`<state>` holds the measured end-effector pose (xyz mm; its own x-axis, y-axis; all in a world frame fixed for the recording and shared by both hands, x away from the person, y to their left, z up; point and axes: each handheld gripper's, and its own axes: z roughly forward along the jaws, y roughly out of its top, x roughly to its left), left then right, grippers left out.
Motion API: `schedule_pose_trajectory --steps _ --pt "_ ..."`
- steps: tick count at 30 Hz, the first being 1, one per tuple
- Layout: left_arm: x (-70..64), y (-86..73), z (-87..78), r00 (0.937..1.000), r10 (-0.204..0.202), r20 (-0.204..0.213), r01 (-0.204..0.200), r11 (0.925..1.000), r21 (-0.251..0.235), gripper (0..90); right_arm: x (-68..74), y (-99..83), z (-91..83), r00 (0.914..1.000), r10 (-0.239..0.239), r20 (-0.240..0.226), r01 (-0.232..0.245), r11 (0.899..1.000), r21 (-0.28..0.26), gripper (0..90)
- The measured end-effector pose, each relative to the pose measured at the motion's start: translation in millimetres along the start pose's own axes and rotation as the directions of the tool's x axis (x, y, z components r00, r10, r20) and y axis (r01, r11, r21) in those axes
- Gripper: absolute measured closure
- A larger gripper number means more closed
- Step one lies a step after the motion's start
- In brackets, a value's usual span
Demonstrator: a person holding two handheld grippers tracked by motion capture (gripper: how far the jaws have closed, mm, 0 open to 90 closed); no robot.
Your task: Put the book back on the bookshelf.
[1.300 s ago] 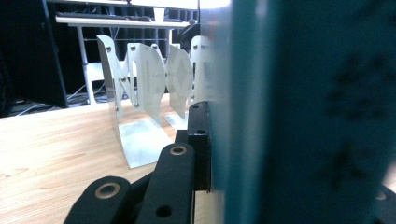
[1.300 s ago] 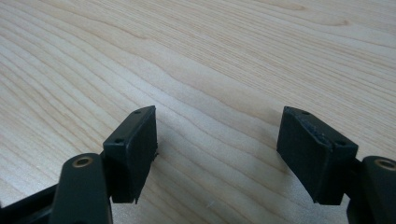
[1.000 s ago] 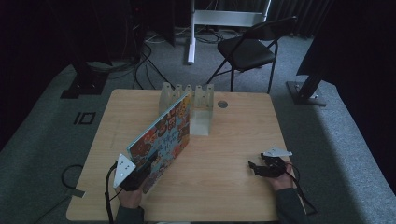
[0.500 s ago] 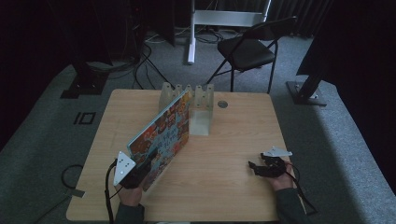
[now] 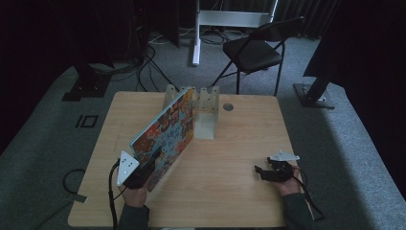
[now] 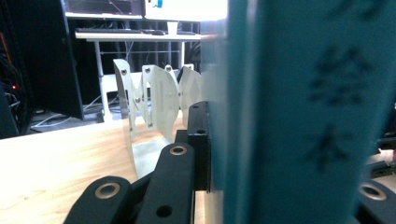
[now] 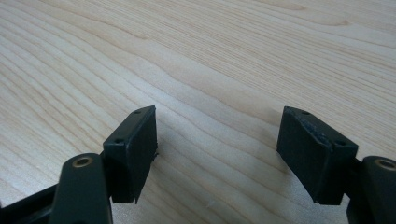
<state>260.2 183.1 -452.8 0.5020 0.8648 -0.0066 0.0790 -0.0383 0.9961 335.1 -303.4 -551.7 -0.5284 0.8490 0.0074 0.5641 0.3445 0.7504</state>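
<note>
Two black handheld tools work over a pale wooden counter (image 5: 230,153) with rounded corners. Largest on it is a thin, colourful picture book with a teal spine (image 5: 165,132), held tilted on edge, its far end reaching the slots of a white metal divider rack (image 5: 206,103) that stands at the counter's far edge. The left tool (image 5: 143,167), near the front left corner, has its jaws clamped on the book's near lower corner; in the left gripper view the teal spine (image 6: 299,112) sits between them. The right tool (image 5: 268,171) rests near the front right edge, jaws spread wide, holding nothing, bare wood beneath them (image 7: 217,140).
</note>
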Motion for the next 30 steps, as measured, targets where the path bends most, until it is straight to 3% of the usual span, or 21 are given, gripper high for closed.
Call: schedule_pose_trajectory --steps 4,30 --pt "-0.5 1.6 2.2 0.9997 0.017 -0.016 -0.016 0.9999 0.005 80.9 0.0 0.0 0.0 1.0 0.0 0.0 0.0 1.0 0.0 28.3" --pt "9.0 8.8 -0.8 0.9975 0.019 -0.067 -0.019 0.9998 0.004 80.8 0.0 0.0 0.0 1.0 0.0 0.0 0.0 1.0 0.0 28.3"
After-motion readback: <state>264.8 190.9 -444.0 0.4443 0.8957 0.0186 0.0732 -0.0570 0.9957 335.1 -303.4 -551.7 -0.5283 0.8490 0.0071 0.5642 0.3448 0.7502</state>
